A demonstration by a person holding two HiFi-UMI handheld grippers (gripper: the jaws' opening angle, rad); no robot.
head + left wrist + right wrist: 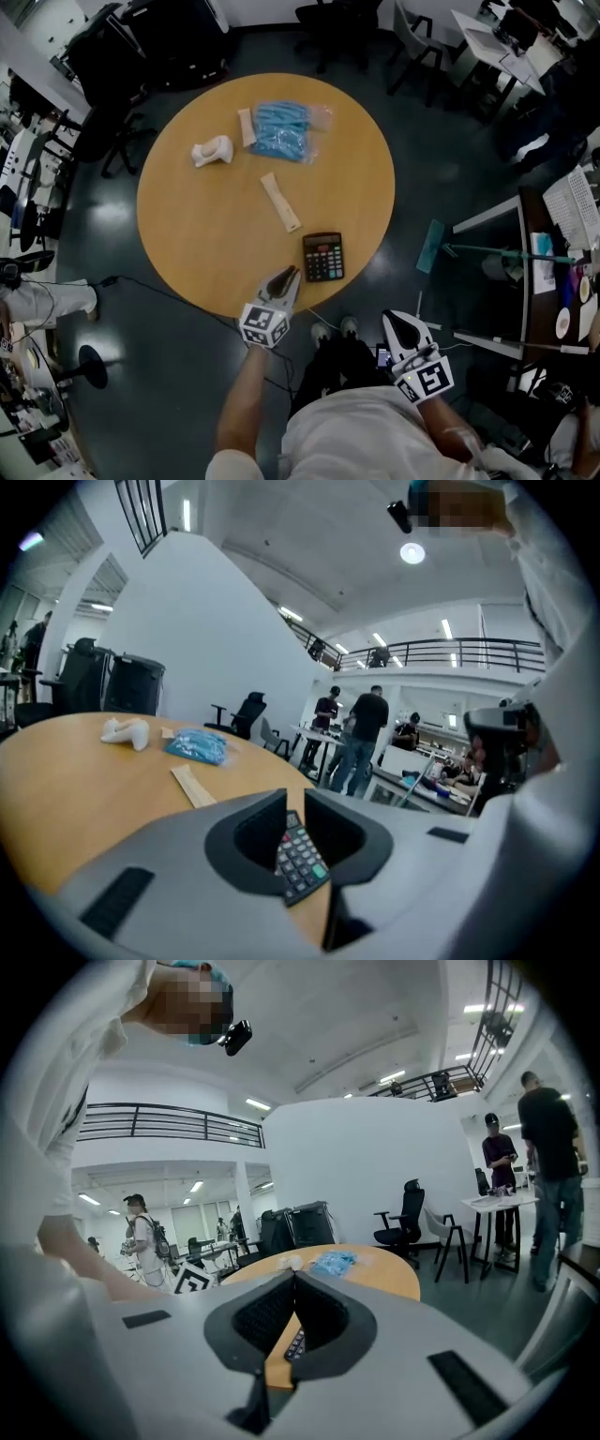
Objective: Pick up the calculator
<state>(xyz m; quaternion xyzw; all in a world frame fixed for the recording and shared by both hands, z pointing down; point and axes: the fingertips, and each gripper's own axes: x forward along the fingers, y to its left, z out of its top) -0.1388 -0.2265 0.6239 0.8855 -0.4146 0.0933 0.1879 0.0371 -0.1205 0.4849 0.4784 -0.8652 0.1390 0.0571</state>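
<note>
A black calculator (322,257) lies flat near the front edge of the round wooden table (206,225). My left gripper (286,276) hovers at that edge, just left of and in front of the calculator, apart from it. In the left gripper view its jaws (294,801) stand a narrow gap apart, and the calculator (302,860) shows through the gap, beyond the tips. My right gripper (401,322) hangs off the table to the front right, over the floor. Its jaws (294,1277) meet at the tips with nothing held, and the calculator (294,1344) shows small beyond them.
Farther back on the table lie a paper-wrapped strip (280,202), a blue plastic packet (281,129), a second short strip (247,127) and a white lumpy object (213,151). Office chairs (127,141) ring the table. A mop (441,246) leans at the right. People (361,738) stand beyond.
</note>
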